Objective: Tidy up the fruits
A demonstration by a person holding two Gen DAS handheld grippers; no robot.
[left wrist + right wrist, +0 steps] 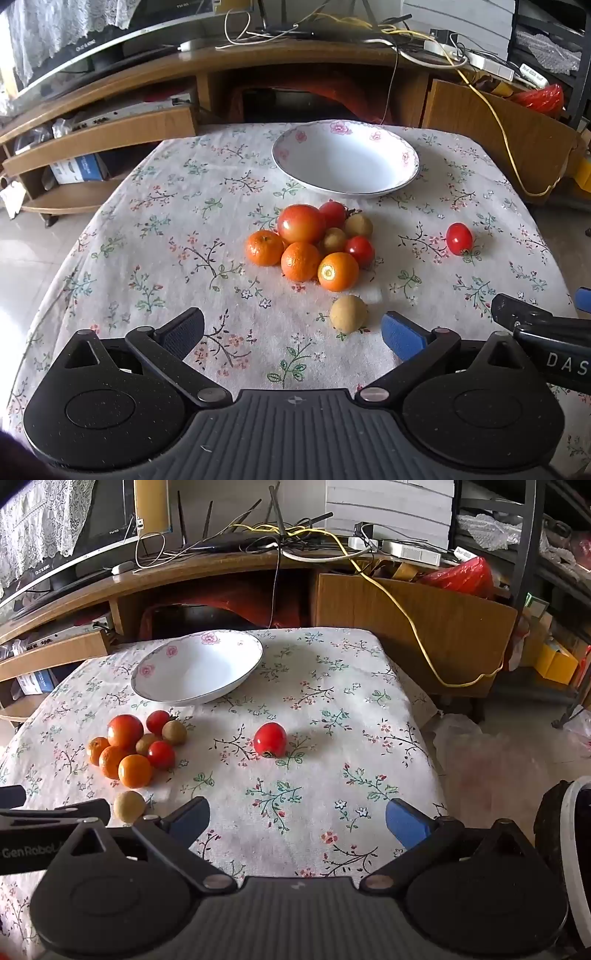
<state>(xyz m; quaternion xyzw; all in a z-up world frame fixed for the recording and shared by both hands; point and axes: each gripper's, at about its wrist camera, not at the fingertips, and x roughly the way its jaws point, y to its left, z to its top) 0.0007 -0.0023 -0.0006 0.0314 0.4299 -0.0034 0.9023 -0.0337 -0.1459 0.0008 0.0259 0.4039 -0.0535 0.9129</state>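
Observation:
A white flowered bowl (347, 158) (197, 668) stands empty at the far side of the floral tablecloth (166, 229) (332, 709). In front of it lies a cluster of fruit: a big tomato (301, 223) (125, 731), three oranges (301, 261) (135, 771), small red tomatoes and tan longans. One longan (348, 313) (129, 806) lies alone nearer me. One red tomato (459, 238) (270, 739) lies apart to the right. My left gripper (291, 330) is open and empty, near the lone longan. My right gripper (297, 818) is open and empty, short of the lone tomato.
A wooden TV stand (110, 133) with cables, a yellow cord (424, 642) and a router stands behind the table. The table's right edge (424, 716) drops to the floor, with a plastic bag beside it. The right gripper's body shows in the left wrist view (543, 328).

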